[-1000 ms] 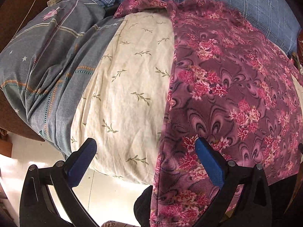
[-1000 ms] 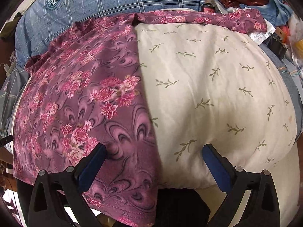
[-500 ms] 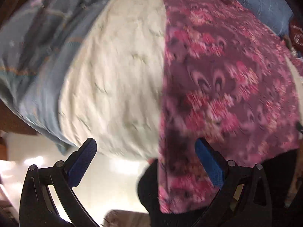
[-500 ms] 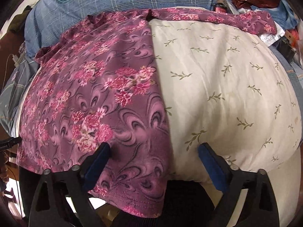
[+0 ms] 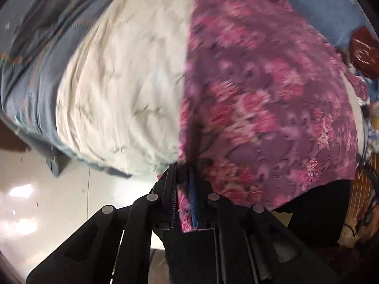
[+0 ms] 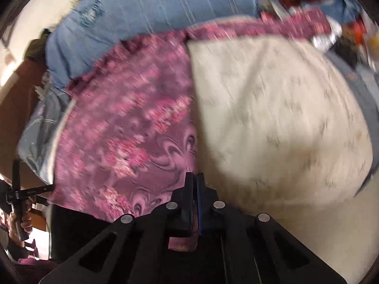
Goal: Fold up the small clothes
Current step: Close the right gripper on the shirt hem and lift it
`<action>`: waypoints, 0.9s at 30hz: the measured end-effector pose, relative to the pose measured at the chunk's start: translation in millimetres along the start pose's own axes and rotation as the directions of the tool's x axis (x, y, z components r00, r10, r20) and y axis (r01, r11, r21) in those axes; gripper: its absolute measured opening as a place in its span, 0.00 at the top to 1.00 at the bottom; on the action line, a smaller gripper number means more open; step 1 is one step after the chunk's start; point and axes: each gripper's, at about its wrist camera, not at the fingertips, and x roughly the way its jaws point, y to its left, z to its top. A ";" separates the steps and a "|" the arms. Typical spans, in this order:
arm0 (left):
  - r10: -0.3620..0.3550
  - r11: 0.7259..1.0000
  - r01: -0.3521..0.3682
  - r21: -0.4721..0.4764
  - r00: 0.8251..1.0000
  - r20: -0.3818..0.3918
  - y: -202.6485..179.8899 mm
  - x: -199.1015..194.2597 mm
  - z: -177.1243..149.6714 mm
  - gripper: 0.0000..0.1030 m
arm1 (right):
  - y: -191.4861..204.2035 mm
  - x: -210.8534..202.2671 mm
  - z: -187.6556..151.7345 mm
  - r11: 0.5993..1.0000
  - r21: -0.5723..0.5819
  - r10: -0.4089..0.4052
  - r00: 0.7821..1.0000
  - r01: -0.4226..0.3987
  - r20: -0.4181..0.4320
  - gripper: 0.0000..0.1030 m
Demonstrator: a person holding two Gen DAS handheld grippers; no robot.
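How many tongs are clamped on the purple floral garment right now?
2. The left tongs pinch the purple floral garment at its near hem, left corner; the right tongs pinch the near hem at the right corner. Frames are blurred.

Both views smeared by motion blur — print on the purple floral garment readable only as pink blotches, sprigs on the cream cushion gone to grey streaks. Garment hem pinched inside the left gripper and lost behind its black body toward 6 o'clock. Same at the right gripper: only a sliver of cloth visible between the closed pads. Clutter at 1 o'clock in the right view too blurred to name — perhaps packets. Dark red item at 3 o'clock in the left view cut by the frame edge.
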 end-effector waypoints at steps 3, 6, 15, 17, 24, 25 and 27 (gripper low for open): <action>-0.018 1.000 0.017 0.008 0.999 0.041 -1.0 -20.2 6.8 0.91 | -6.4 11.1 -2.7 0.998 0.053 0.028 1.000 -0.027 -0.014 0.97; 0.047 0.992 -0.065 0.107 0.986 0.161 -28.6 -50.6 30.6 0.51 | -14.2 -7.5 29.0 0.997 0.076 0.015 0.996 -0.022 0.087 0.90; -0.065 0.983 0.008 0.182 0.950 0.306 -144.4 -36.8 177.3 0.21 | -134.0 -30.9 156.3 0.900 0.432 -0.209 0.918 0.047 0.336 0.50; -0.054 0.984 -0.001 0.180 0.952 0.301 -175.0 -11.1 210.5 0.21 | -160.1 -20.0 178.9 0.860 0.509 -0.239 0.912 0.039 0.334 0.50; -0.076 0.984 0.031 0.175 0.963 0.258 -228.1 48.7 257.5 0.21 | -211.2 22.4 215.0 0.773 0.634 -0.263 0.912 0.004 0.314 0.50; -0.065 0.984 0.019 0.178 0.964 0.258 -232.2 54.7 259.9 0.21 | -213.7 26.5 218.4 0.768 0.639 -0.285 0.910 0.029 0.301 0.50; -0.041 0.983 -0.009 0.182 0.963 0.267 -237.2 62.2 258.9 0.21 | -215.0 27.3 221.2 0.771 0.635 -0.308 0.895 0.037 0.321 0.75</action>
